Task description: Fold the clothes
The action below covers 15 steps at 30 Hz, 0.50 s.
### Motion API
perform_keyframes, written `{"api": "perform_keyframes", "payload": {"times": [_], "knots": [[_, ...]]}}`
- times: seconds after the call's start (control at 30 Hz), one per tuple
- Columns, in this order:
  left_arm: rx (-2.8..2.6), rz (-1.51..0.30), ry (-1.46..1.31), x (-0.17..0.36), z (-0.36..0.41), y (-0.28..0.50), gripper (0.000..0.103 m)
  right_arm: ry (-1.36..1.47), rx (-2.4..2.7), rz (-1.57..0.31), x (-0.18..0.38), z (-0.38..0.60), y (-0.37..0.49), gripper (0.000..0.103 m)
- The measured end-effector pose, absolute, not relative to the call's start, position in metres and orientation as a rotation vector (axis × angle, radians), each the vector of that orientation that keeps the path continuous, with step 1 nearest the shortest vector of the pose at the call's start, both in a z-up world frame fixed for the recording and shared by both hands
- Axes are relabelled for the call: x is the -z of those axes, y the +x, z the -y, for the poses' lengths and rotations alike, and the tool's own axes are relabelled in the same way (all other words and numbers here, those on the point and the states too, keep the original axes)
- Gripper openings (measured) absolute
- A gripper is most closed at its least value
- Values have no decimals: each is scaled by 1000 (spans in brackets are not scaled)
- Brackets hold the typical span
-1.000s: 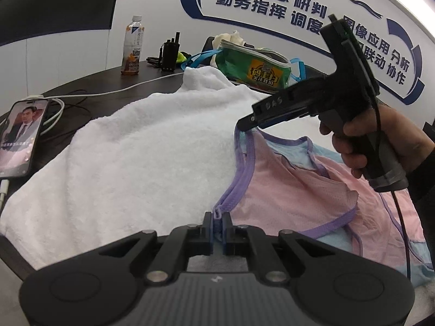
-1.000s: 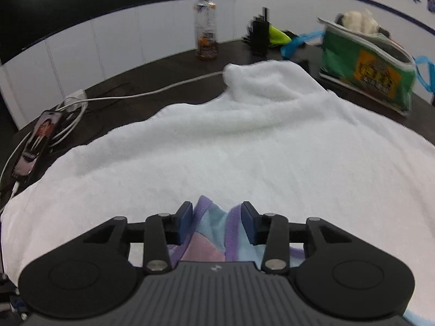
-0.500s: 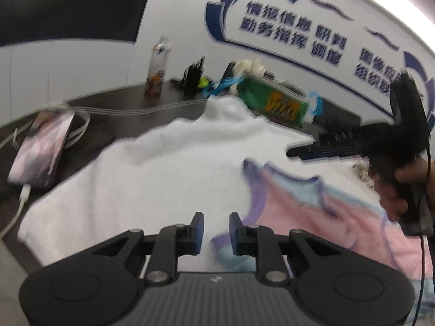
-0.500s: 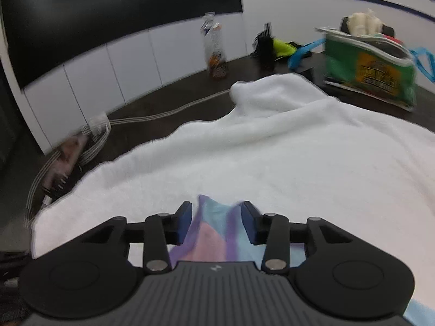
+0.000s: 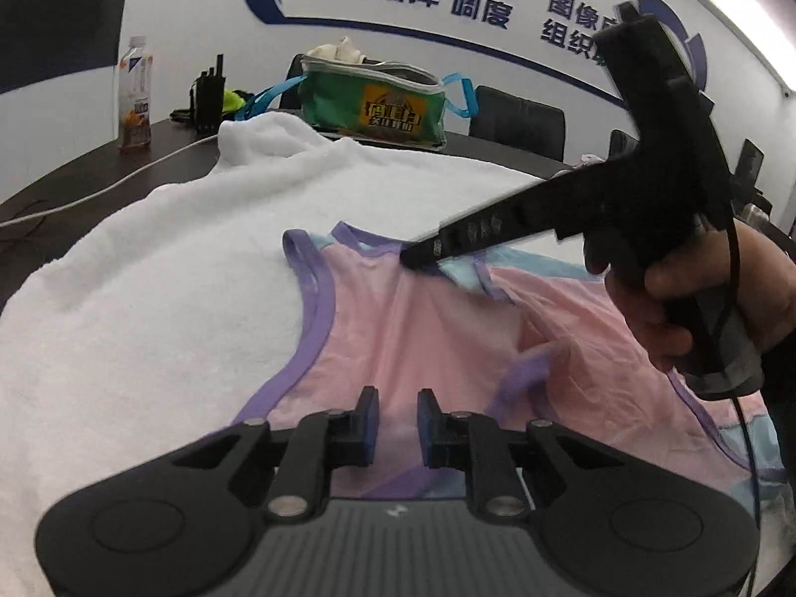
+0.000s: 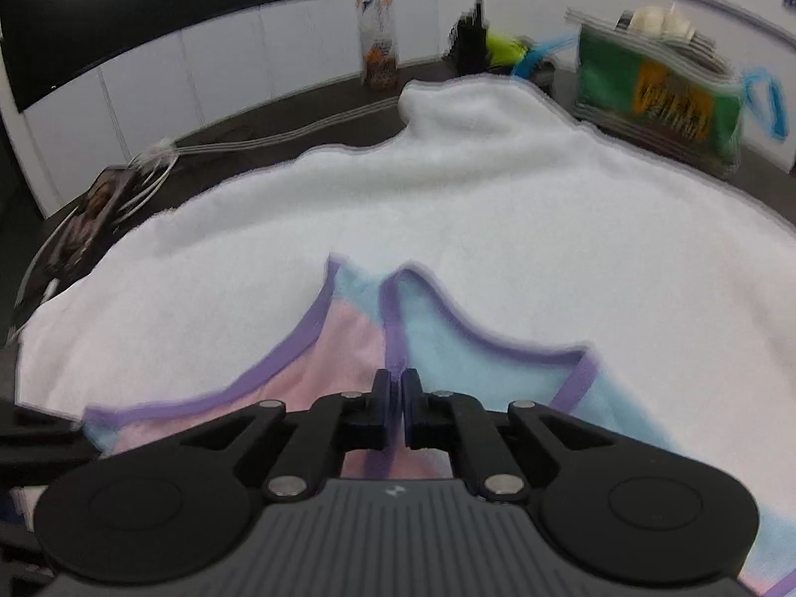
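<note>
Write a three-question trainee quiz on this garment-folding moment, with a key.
1. True or false: the left gripper is clamped on the garment.
2. The right gripper pinches which trim? A) purple B) green C) black
3. Fill in: the garment lies on a white ____.

Key: 1 false, its jaws stand apart over the pink fabric; 2 A; 3 towel.

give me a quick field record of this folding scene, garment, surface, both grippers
garment: pink and light-blue sleeveless top with purple trim, lying flat
surface: white fluffy towel spread over dark table
left hand-held gripper: open, over the pink fabric
right hand-held gripper: shut on the purple trim
background: green zip bag, drink bottle
</note>
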<state>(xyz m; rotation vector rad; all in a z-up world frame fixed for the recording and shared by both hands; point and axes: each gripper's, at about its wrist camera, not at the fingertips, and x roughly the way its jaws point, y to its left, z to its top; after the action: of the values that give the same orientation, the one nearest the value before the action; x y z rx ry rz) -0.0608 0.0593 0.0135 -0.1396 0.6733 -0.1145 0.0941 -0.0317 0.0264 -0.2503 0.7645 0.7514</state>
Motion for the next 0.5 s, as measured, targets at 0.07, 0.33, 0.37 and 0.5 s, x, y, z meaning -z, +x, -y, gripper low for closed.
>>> {"api": "perform_keyframes", "payload": {"times": [0.07,0.33,0.37,0.5], "knots": [[100,-671,-145,-19,-60,-64,16,-224,-770,-726,-33,37,93,14],[195,-640,-50,-25,-29,-67,35,-139,-751,-746,-53,96,71,31],[210,-636,-36,-25,-24,-67,34,-136,-757,-760,-50,101,68,31],[203,-674,-49,-19,-26,-65,13,-167,-770,-747,-45,96,63,24]]}}
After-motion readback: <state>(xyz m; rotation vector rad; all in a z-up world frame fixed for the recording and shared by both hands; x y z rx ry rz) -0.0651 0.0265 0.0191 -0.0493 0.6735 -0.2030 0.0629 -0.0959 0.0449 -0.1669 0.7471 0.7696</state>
